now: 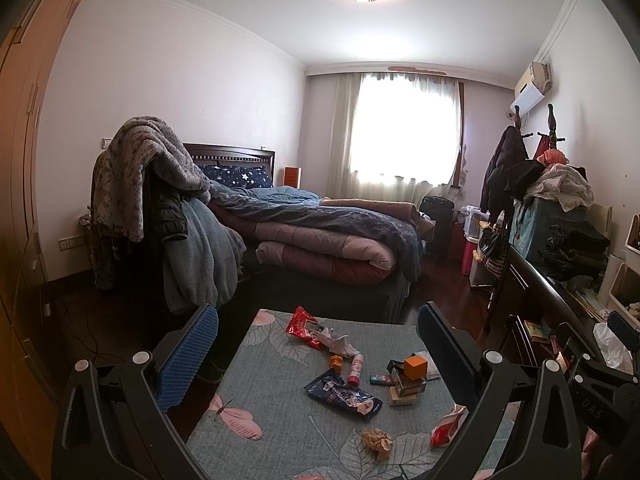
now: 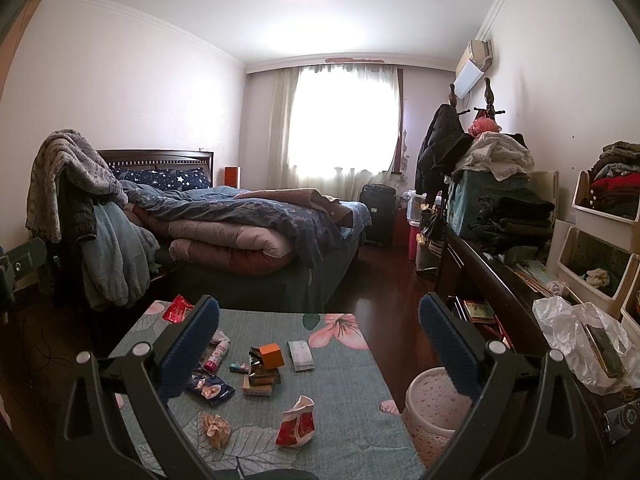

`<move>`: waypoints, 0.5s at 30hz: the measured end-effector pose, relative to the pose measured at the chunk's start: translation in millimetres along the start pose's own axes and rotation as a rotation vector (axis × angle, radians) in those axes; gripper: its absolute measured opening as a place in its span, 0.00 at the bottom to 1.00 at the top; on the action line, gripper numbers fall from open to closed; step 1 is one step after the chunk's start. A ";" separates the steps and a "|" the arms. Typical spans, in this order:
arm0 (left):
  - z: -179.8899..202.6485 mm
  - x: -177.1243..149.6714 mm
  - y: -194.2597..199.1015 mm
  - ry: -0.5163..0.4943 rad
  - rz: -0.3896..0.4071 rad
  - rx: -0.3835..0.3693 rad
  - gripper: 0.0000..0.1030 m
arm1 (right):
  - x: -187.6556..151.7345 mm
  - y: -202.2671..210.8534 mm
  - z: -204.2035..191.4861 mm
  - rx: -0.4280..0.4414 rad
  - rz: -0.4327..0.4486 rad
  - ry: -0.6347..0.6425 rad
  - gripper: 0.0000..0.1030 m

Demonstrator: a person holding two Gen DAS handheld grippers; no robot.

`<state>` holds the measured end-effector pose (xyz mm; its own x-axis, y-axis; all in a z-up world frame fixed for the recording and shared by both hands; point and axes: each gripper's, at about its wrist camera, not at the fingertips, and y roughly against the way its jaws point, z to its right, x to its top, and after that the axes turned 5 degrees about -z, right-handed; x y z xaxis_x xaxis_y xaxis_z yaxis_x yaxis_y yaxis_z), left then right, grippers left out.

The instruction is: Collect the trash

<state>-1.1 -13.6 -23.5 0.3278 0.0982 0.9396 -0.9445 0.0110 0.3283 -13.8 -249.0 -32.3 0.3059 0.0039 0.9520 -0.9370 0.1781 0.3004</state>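
Litter lies on a table (image 1: pixel 260 392) (image 2: pixel 344 408) under a teal leaf-print cloth. A red snack bag (image 1: pixel 303 326), a dark blue wrapper (image 1: pixel 344 394) (image 2: pixel 210 388), a crumpled tan paper ball (image 1: pixel 377 440) (image 2: pixel 216 428), a red-and-white torn packet (image 1: pixel 448 426) (image 2: pixel 297 424), a pink tube (image 1: pixel 356 368) (image 2: pixel 217 354) and small boxes topped by an orange one (image 1: pixel 416 366) (image 2: pixel 271 354) are scattered there. A pale speckled bin (image 2: pixel 434 408) stands right of the table. My left gripper (image 1: pixel 318 338) and right gripper (image 2: pixel 318 332) hover open above the table, holding nothing.
An unmade bed (image 1: pixel 320 232) (image 2: pixel 240 232) with piled quilts stands beyond the table. A dark cabinet (image 2: pixel 488 280) loaded with clothes, a plastic bag (image 2: pixel 576 332) and storage bins (image 2: pixel 600 240) lines the right side. Dark wood floor (image 2: pixel 384 308) runs between them.
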 end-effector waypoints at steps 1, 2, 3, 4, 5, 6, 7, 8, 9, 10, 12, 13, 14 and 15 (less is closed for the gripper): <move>-0.1 0.4 0.1 0.000 0.000 0.001 0.96 | -0.2 0.1 -0.1 -0.001 0.000 0.001 0.97; 0.2 -0.7 -0.1 0.000 -0.001 0.001 0.96 | -0.8 -0.3 -0.9 0.000 -0.001 0.001 0.97; 0.1 -1.3 -0.8 0.000 -0.003 0.001 0.96 | -1.1 -0.6 -1.4 0.000 -0.002 0.001 0.97; -0.2 -2.7 -1.5 0.001 -0.004 0.001 0.96 | -1.2 -0.7 -1.5 -0.001 -0.002 0.001 0.97; 0.1 -3.9 -1.6 0.001 -0.004 0.001 0.96 | -1.3 -0.2 -0.6 0.000 -0.001 0.001 0.97; 0.0 -3.4 -1.6 0.000 -0.004 0.002 0.96 | -2.2 -0.4 -1.1 0.001 -0.002 0.002 0.97; -0.1 -3.0 -1.6 0.000 -0.004 0.002 0.96 | -2.5 -0.4 -1.7 0.002 -0.002 0.001 0.97; 0.7 -6.3 -1.4 0.000 -0.004 0.001 0.96 | -2.0 -0.6 -1.5 -0.001 -0.002 0.001 0.97; 0.0 -3.3 -1.7 0.000 -0.004 0.000 0.96 | -2.2 -0.7 -2.3 -0.001 -0.003 0.002 0.97; 0.0 -2.9 -1.6 0.000 -0.004 0.001 0.96 | -2.4 -0.5 -2.0 0.000 -0.002 0.003 0.97; 0.2 -3.2 -1.7 0.000 -0.003 0.001 0.97 | -1.9 -0.6 -1.3 -0.001 -0.002 0.001 0.97; 0.6 -6.2 -1.9 0.000 -0.003 0.000 0.96 | -2.2 -0.9 -1.9 -0.002 -0.003 0.001 0.97; 0.4 -3.6 -1.9 0.000 -0.005 0.001 0.96 | -2.9 -1.8 -1.9 -0.001 -0.004 0.001 0.97; 0.5 -2.8 -1.8 -0.001 -0.006 0.002 0.96 | -3.8 -2.9 -1.9 0.000 -0.007 0.001 0.97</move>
<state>-0.3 -14.3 -26.7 0.3334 0.0976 0.9377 -0.9425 0.0098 0.3341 -11.9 -247.7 -36.9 0.3122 0.0034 0.9500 -0.9350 0.1781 0.3066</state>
